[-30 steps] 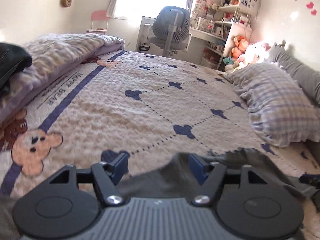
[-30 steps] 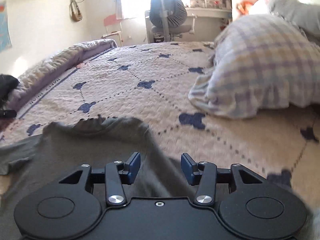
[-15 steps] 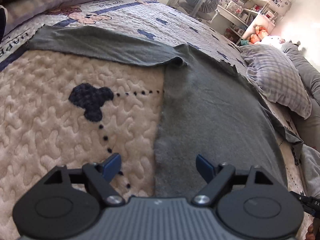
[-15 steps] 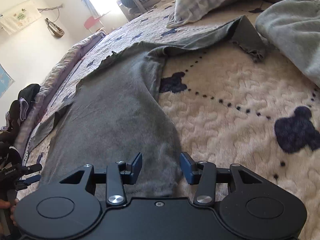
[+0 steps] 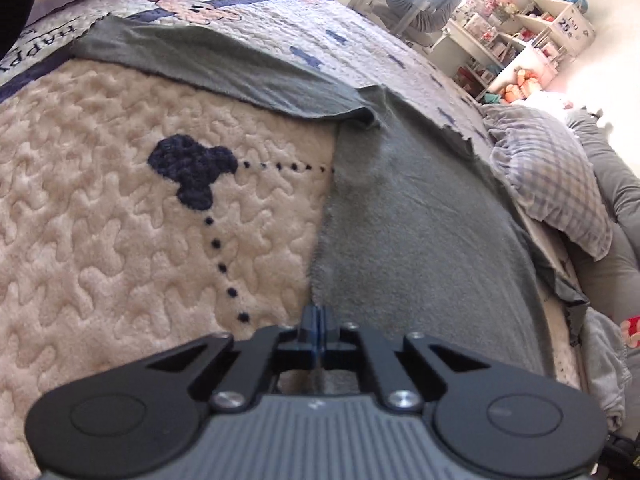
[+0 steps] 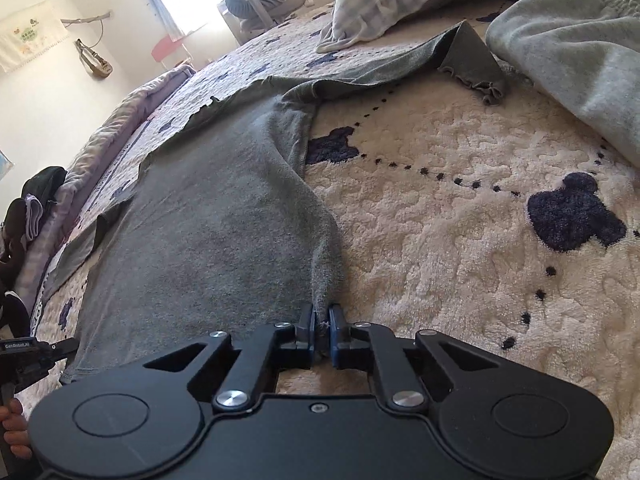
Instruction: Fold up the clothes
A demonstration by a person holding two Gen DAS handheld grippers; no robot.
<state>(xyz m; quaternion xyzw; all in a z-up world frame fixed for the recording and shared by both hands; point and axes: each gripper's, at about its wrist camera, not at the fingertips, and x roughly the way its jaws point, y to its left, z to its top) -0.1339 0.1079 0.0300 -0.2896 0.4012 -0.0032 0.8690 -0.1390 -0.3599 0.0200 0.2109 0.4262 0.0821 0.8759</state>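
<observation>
Because the grey shirt (image 6: 224, 216) spread mid-frame on the bed (image 6: 460, 240) looks soft, light and limp, its bottom corners suit gripping: left tongs (image 5: 319, 322) are clenched there, right tongs (image 6: 320, 326) closing on a pinch.

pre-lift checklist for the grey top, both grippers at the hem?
1. Left gripper pinching the grey top at its edge: ok, jaws together on the hem.
2. Right gripper gripping: ok, fabric bunched between the closing jaws.
3. Both grips on the near hem corners: ok.
4. Sleeves spread out: ok, though the right sleeve lies close to the light grey garment.
5. Body flat: not ok, ridge near the right grip.
6. Bedspread caught in the jaws: cannot tell.
</observation>
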